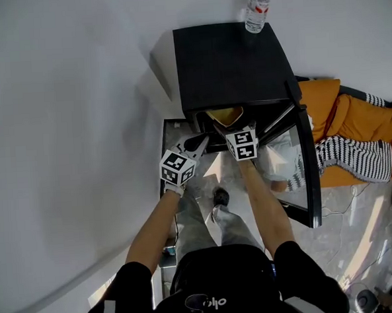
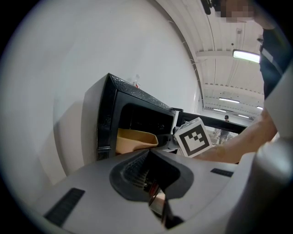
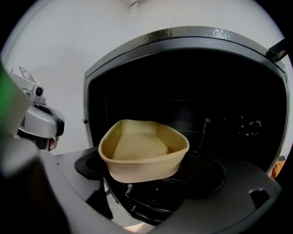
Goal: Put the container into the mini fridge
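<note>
The black mini fridge [image 1: 233, 64] stands against the wall with its door [image 1: 307, 159] swung open to the right. A tan, empty container [image 1: 225, 115] hangs at the fridge mouth, and my right gripper [image 1: 237, 133] is shut on its near rim. In the right gripper view the container [image 3: 144, 151] sits just in front of the dark fridge cavity [image 3: 206, 105], above the right gripper [image 3: 151, 189]. My left gripper [image 1: 196, 144] is just left of the opening, its jaws together and holding nothing. The left gripper view shows the left gripper [image 2: 153, 185], the fridge [image 2: 105, 119] and the container [image 2: 135, 140].
A water bottle [image 1: 256, 11] stands on top of the fridge. Orange cushions and a striped cloth [image 1: 354, 136] lie to the right of the door. A white wall [image 1: 62, 127] runs along the left. The person's feet [image 1: 220, 199] are on the floor before the fridge.
</note>
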